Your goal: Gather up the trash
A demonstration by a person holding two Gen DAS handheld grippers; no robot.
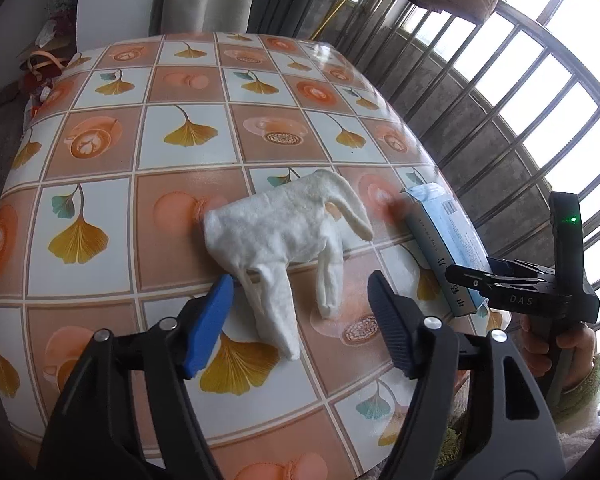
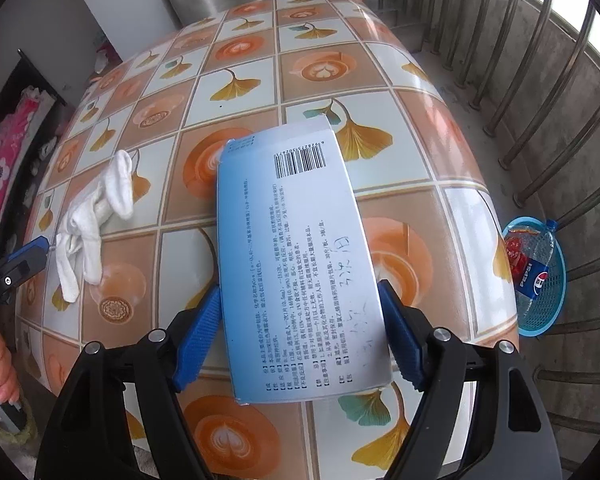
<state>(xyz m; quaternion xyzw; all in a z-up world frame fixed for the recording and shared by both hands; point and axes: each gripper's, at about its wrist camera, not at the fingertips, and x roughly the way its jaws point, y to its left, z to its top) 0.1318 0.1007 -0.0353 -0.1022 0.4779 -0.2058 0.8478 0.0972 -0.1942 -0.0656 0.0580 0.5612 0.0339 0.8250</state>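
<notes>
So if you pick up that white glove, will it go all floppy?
Probably. The glove lies limp and wrinkled on the table, its fingers bent different ways, so it should droop from the left gripper. It looks like thin cloth, so likely light, and won't roll.

On the table, glove lies left of box; basket sits below, right

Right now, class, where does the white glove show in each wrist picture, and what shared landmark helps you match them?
Left wrist view: white glove at centre, just beyond the left gripper.
Right wrist view: white glove at the left edge, left of the box.
Shared landmark: the blue-and-white box, also at right in the left view.
</notes>
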